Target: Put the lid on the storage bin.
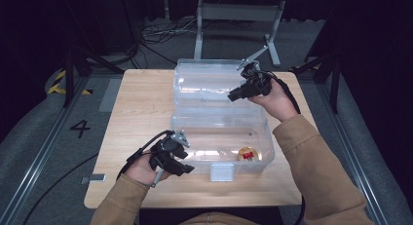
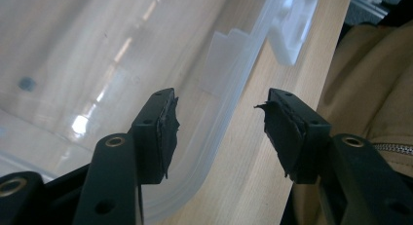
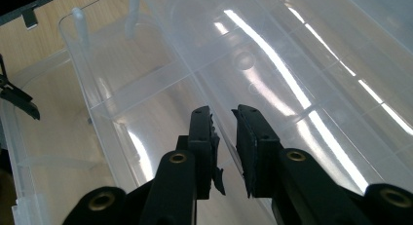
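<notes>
On a wooden table [image 1: 136,103] a clear plastic box [image 1: 221,149] stands open with its lid [image 1: 207,84] tipped back, the right gripper [image 3: 224,132] nearly closed around the lid's edge, the left gripper [image 2: 216,120] wide open and empty astride the box's front rim, and a small red-and-yellow object [image 1: 247,154] inside.

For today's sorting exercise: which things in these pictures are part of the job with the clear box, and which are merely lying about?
In the job:
clear plastic box
its open lid
left gripper, by the box's near corner
right gripper, jaws astride the lid's edge
small red and yellow item inside the box

Lying about:
floor cables
metal stand
</notes>
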`<state>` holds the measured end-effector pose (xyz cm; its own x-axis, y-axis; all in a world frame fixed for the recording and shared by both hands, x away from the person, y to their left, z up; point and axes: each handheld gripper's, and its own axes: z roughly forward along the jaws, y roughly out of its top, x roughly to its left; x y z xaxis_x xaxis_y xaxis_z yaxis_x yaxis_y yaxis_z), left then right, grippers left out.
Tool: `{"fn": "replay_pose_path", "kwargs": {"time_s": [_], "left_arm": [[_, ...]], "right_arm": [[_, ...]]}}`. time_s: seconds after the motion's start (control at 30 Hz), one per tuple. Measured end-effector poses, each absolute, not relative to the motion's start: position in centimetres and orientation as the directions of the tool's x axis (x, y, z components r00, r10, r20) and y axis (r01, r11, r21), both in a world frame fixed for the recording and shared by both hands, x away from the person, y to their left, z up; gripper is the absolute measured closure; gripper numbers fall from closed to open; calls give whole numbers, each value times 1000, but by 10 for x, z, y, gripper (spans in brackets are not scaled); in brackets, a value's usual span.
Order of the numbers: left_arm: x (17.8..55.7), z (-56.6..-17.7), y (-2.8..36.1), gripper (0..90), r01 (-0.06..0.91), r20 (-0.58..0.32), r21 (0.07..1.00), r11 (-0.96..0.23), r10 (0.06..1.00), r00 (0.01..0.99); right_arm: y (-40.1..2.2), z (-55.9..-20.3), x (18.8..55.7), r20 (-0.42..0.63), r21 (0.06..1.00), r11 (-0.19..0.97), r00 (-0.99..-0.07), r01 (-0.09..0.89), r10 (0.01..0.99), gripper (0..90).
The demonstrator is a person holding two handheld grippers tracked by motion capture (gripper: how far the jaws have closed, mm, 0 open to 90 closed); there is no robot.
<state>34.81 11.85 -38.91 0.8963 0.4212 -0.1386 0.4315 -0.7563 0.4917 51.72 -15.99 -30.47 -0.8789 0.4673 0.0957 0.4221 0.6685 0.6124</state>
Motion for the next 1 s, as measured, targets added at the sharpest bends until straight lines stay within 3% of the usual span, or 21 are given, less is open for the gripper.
{"fn": "replay_pose_path", "kwargs": {"time_s": [0.17, 0.33, 1.0], "left_arm": [[346, -397, 106, 566, 397, -91, 454, -798, 402, 911], [347, -400, 103, 748, 395, -65, 436, -808, 410, 910], [351, -408, 105, 759, 375, -87, 467, -801, 380, 921]], "right_arm": [[-160, -305, 517, 97, 612, 668, -879, 423, 467, 772], [-160, -305, 517, 97, 612, 668, -878, 424, 468, 772], [-158, -303, 511, 98, 608, 663, -870, 437, 483, 782]]}}
